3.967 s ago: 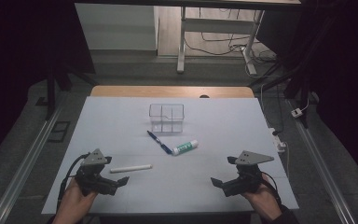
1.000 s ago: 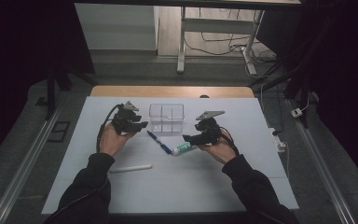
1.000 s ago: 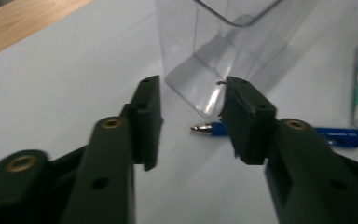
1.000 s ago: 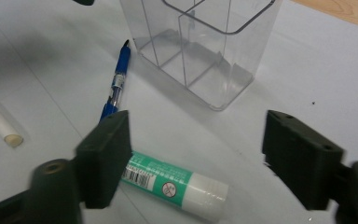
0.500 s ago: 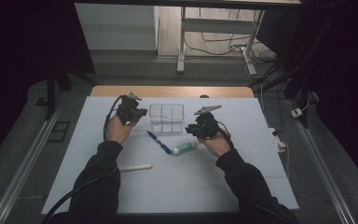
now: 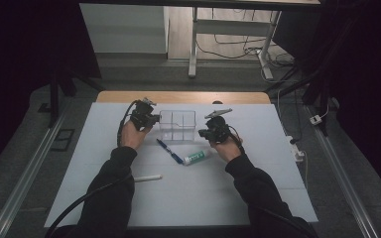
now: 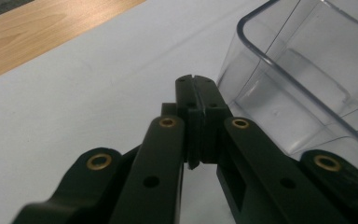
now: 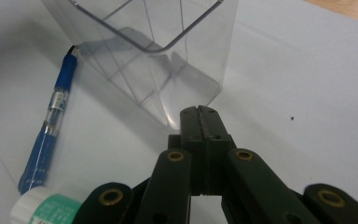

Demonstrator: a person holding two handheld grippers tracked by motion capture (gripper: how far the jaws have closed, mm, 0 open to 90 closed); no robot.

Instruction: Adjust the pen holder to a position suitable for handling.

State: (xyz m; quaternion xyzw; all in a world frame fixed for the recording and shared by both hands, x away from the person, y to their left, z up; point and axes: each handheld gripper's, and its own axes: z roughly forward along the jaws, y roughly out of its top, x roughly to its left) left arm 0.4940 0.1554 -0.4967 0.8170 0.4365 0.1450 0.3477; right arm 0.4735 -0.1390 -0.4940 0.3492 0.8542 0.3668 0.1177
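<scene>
I'm looking at a clear plastic box (image 6: 178,125) standing toward the far middle of the white table (image 6: 258,188), see-through walls, rounded corners, thin dividers splitting it into compartments. It sits upright and I can see nothing inside it.

Left gripper (image 6: 144,117) sits just beside the box's left end. In the left gripper view its fingers (image 7: 186,98) are pressed flat together, nothing between them, and the box wall (image 7: 303,84) rises close on their right; I can't tell whether they touch it.

Right gripper (image 6: 213,130) is at the box's right near corner. From the right gripper view its fingers (image 8: 189,122) are likewise closed tight on nothing, tips pointing at the bottom corner of the box (image 8: 168,56), very near it, contact unclear.

Both my forearms reach forward in dark sleeves, left hand (image 6: 133,135) and right hand (image 6: 226,148) wrapped around the gripper bodies, angled inward so the two grippers flank the box.

Near the box's front side lies a blue pen (image 6: 169,151), slanted, with a green-and-white tube (image 6: 195,158) just beside its near end. A white stick (image 6: 147,178) lies nearer to me, by my left sleeve.
</scene>
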